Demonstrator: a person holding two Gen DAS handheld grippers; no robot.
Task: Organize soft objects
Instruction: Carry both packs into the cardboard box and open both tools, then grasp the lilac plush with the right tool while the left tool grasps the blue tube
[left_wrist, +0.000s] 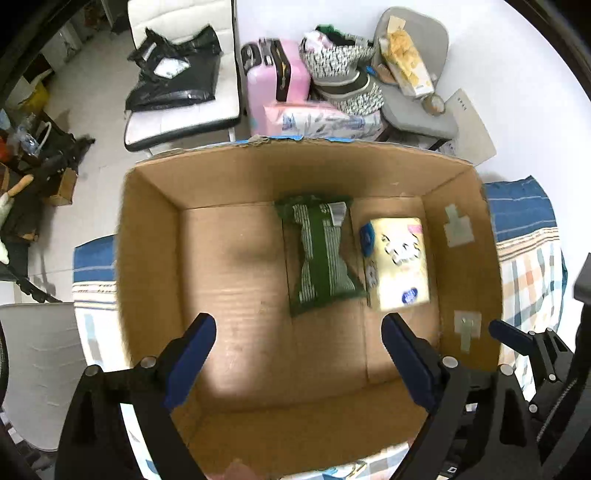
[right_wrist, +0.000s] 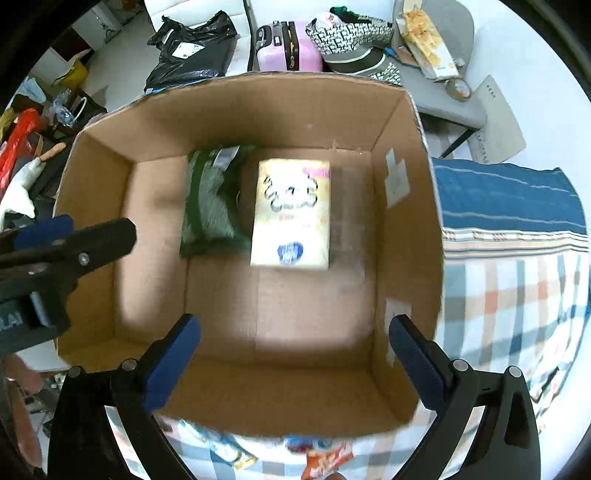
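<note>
Both tongs, the left gripper and the right gripper, are held released and empty above the cardboard box, on whose floor, toward the far right, a green packet and a yellow tissue pack are laid side by side.

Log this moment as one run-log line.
left claw: open, empty, over cardboard box | right claw: open, empty | in box: green packet, yellow tissue pack, side by side | more packets on checked bedsheet
</note>
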